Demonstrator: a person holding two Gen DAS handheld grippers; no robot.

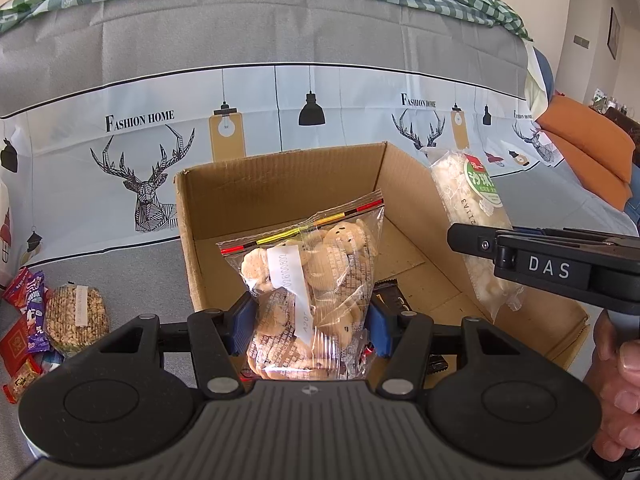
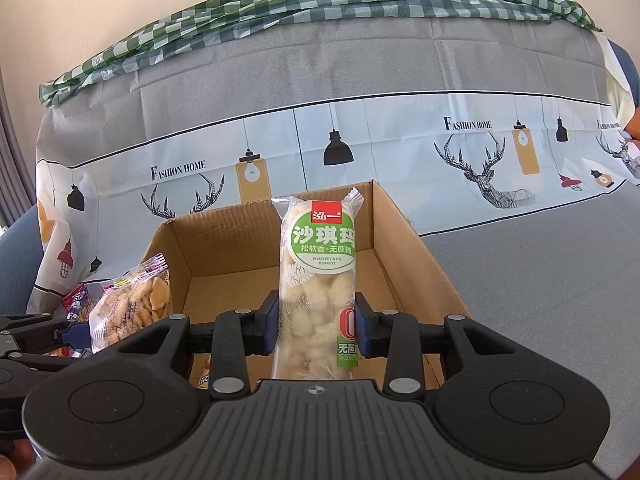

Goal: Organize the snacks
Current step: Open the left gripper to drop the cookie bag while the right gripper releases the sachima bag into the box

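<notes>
Over cardboard box (image 1: 280, 184) | left gripper (image 1: 310, 320) pinching cookie bag (image 1: 308, 280) | right gripper (image 2: 316, 326) pinching sachima pack (image 2: 318, 280)

Matte black left tongs (image 1: 310, 322) and right tongs (image 2: 316, 326): ribbed grey housing, round side discs, silver rivets on linkages, blue pads (image 1: 379, 326). Bore white "DAS" lettering on one side.
</notes>
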